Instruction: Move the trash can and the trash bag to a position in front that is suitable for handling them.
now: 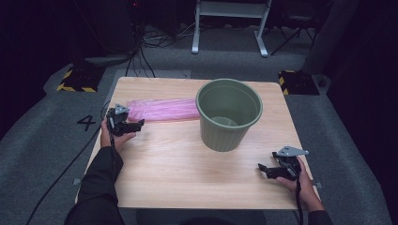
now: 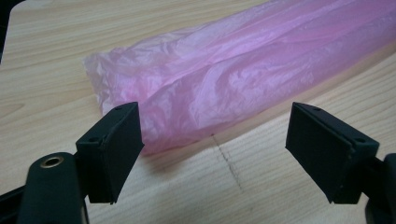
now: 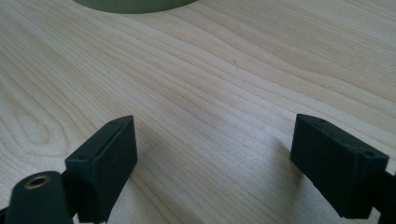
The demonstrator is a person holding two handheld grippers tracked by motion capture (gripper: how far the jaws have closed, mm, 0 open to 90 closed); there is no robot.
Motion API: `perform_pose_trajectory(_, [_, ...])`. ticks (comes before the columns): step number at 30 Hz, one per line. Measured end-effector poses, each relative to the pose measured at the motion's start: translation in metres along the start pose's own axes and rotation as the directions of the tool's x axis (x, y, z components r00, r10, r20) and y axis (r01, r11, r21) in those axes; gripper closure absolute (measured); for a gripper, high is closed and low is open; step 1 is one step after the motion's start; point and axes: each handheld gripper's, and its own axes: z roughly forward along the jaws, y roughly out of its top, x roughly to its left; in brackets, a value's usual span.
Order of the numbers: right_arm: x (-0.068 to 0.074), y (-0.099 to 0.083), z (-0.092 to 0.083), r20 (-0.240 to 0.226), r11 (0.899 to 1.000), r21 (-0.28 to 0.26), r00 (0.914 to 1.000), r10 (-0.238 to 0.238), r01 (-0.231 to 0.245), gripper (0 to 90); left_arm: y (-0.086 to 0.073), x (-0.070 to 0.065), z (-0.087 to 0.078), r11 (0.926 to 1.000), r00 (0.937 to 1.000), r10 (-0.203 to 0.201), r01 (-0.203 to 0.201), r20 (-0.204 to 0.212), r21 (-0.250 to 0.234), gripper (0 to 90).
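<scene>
Nearest, the right gripper point(image 1: 268, 169) rests released on the table point(image 1: 178, 178). Far left, the left gripper point(image 1: 135, 125) gapes beside the pink bag point(image 1: 162, 109); it should pinch one crinkled edge, left of the bin point(image 1: 228, 113).

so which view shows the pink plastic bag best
The left gripper view: the pink plastic bag lies close up, its crinkles and near end clear, just beyond the open left gripper. The high view shows the bag whole but small, running toward the green bin.
</scene>
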Motion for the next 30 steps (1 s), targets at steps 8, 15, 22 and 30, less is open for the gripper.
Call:
perform_pose_trajectory(8, [0.0, 0.0, 0.0, 0.0, 1.0, 0.0, 1.0, 0.0, 0.0, 14.6, 0.014, -0.004, 0.018, 0.9989, 0.999, -0.031, 0.032, -0.032, 0.034, 32.0])
perform_pose_trajectory(15, [0.0, 0.0, 0.0, 0.0, 1.0, 0.0, 1.0, 0.0, 0.0, 14.6, 0.012, -0.006, 0.033, 0.992, 0.997, 0.014, -0.023, 0.076, 0.124, 66.2])
perform_pose_trajectory(22, [0.0, 0.0, 0.0, 0.0, 1.0, 0.0, 1.0, 0.0, 0.0, 14.6, 0.007, -0.007, 0.035, 0.9872, 0.99, 0.036, -0.057, 0.137, 0.149, 89.7])
perform_pose_trajectory(30, [0.0, 0.0, 0.0, 0.0, 1.0, 0.0, 1.0, 0.0, 0.0, 14.6, 0.01, -0.01, 0.031, 0.9943, 0.9938, 0.049, -0.058, 0.1, 0.09, 68.2])
